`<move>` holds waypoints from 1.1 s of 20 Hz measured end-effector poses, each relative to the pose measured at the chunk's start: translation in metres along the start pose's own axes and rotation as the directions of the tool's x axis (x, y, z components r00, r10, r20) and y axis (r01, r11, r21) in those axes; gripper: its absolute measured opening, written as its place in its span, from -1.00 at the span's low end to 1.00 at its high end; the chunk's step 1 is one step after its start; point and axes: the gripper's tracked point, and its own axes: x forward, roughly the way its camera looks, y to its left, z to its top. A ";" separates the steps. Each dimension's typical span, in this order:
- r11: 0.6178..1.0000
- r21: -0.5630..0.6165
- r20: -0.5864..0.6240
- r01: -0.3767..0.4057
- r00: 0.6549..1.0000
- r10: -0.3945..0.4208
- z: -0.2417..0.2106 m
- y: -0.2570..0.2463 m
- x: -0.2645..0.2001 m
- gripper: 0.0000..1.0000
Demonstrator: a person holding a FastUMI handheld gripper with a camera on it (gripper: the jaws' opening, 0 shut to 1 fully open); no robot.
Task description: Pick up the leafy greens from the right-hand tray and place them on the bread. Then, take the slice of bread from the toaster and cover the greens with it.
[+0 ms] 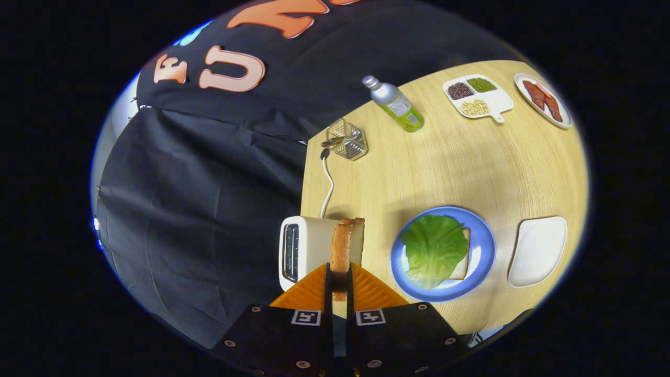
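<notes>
My gripper (pixel 340 273) is shut on a slice of toasted bread (pixel 343 246), which stands on edge between the fingers, lifted above the white toaster (pixel 302 251). To the right of the fingers a blue plate (pixel 484 251) holds another bread slice (pixel 462 264) with a green lettuce leaf (pixel 433 250) lying on top of it. Further right sits a white tray (pixel 539 251) with nothing on it.
Beyond the fingers on the wooden table (pixel 445 167) stand a wire basket (pixel 349 140) by the toaster's white cord (pixel 328 183), a lying green bottle (pixel 397 104), a divided dish of beans (pixel 475 97) and a plate of bacon (pixel 543 99). The table's left edge meets black cloth.
</notes>
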 end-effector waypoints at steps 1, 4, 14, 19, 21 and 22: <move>1.000 0.016 -0.007 0.007 1.000 -0.006 -0.003 -0.010 0.004 -0.80; 0.998 0.042 -0.025 0.052 0.998 -0.051 -0.007 -0.039 0.010 -0.80; 0.982 0.118 -0.021 0.146 0.989 -0.144 -0.021 -0.113 0.025 -0.80; 0.963 0.166 -0.022 0.211 0.977 -0.211 -0.036 -0.152 0.030 -0.80; 0.958 0.188 -0.015 0.218 0.976 -0.219 -0.037 -0.159 0.034 -0.80; 0.956 0.179 -0.013 0.232 0.972 -0.234 -0.038 -0.163 0.033 -0.76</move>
